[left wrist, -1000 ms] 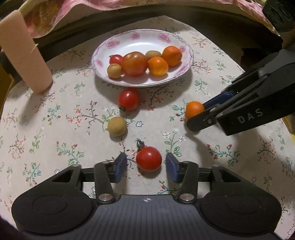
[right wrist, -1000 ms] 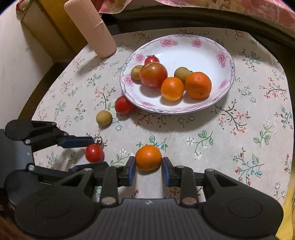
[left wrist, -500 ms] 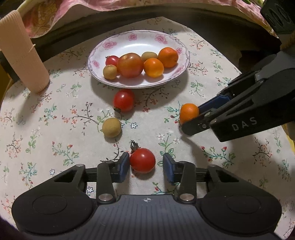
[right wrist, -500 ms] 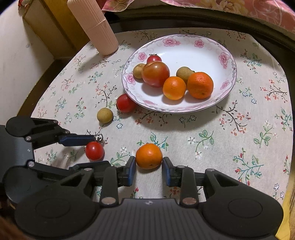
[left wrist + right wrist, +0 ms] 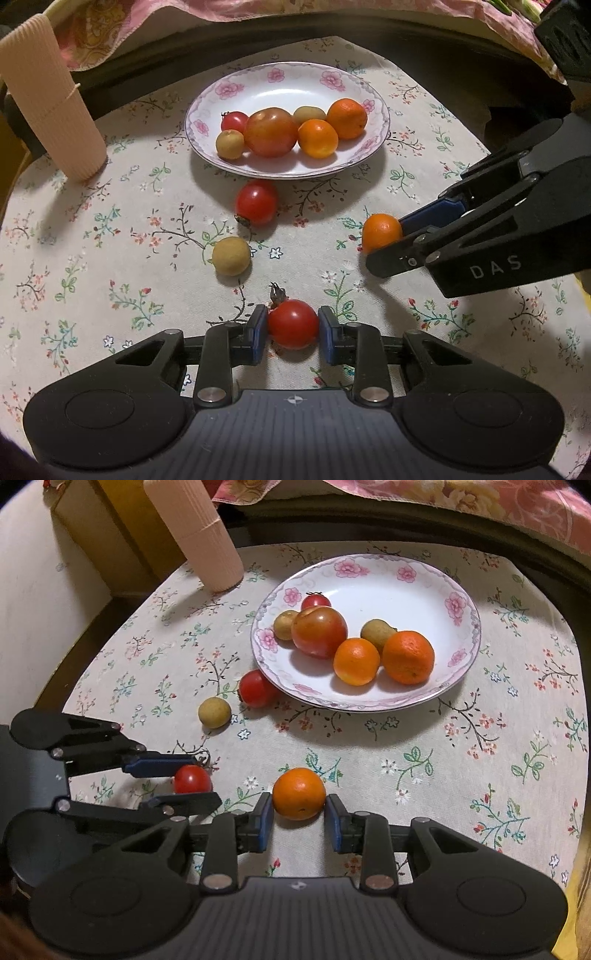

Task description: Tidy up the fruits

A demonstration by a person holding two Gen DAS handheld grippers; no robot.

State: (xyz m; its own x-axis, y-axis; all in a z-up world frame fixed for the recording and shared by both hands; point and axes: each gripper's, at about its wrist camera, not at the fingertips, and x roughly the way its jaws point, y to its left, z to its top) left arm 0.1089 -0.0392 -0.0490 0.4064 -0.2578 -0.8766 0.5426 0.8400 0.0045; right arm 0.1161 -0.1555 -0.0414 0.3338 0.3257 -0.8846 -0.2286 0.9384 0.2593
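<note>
The left gripper point(image 5: 293, 329) has just been closing, and its blue pads now press on both sides of a small round red cherry tomato point(image 5: 293, 324) that sits on the flower-printed tablecloth point(image 5: 110, 258). The right gripper point(image 5: 299, 814) is clamped on a small round orange citrus fruit point(image 5: 299, 794), its pads touching the fruit's flanks, also down on the cloth. The two grippers stand side by side, near each other. Just beyond the left gripper lie a round tan-yellow fruit point(image 5: 231, 256) and, past it, a larger red tomato point(image 5: 256, 202) that rests just beside the rim of a white porcelain plate with pink flowers point(image 5: 240, 88). On the plate sit a big reddish tomato point(image 5: 271, 131), two orange citrus fruits point(image 5: 332, 127), two tan fruits and a small red tomato. A tall ribbed pale-pink cylinder point(image 5: 48, 103) stands well to the plate's left.
</note>
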